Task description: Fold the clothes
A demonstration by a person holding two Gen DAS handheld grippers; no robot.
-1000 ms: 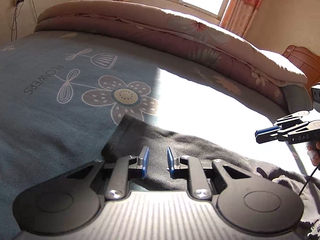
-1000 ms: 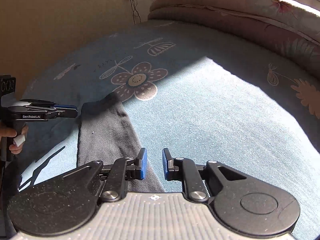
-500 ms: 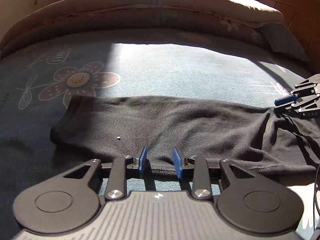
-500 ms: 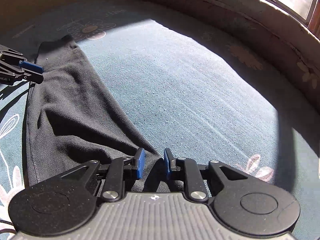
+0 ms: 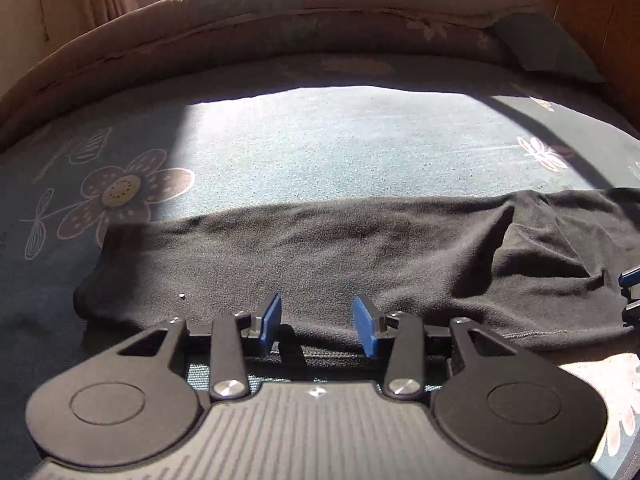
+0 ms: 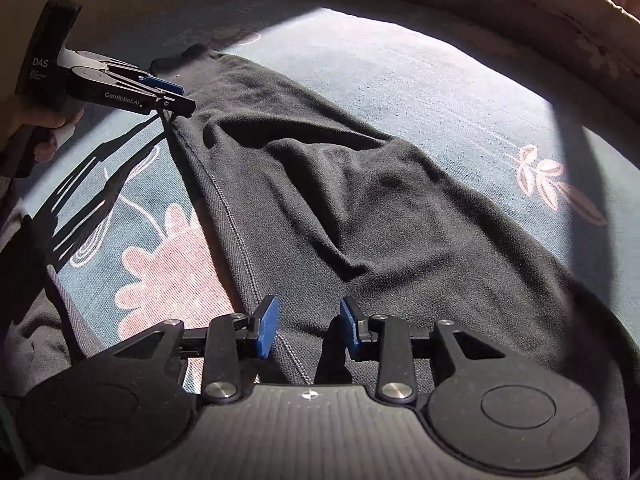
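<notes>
Dark garment (image 5: 360, 256) lies stretched out as a long band across the blue flowered bedsheet (image 5: 320, 148), near edge toward the person, one end by the big flower print (image 5: 120, 196), the other running off right. It looks like trousers or leggings laid lengthwise, probably doubled already, but I can't confirm the layer count from these views. A raised ridge and some wrinkles sit about mid-length (image 6: 320, 168), so it isn't flat. Left gripper (image 5: 318, 322) is low over the near hem, jaws spread, blue pads either side of the edge with nothing clamped between them. Right gripper (image 6: 306, 326) is over the same near seam further along toward the wide end, jaws likewise spread, cloth under them but not pinched. In the right wrist view the left gripper (image 6: 170, 98) shows side-on just at the garment edge. Progress: the piece is in a long narrow strip, which fits either a lengthwise fold done with cross folds left, or a garment just spread for folding; can't separate those here. No compact folded stack visible, so the job reads as unfinished. Rolled quilt (image 5: 280, 12) lies along the far side, well apart from the garment.
</notes>
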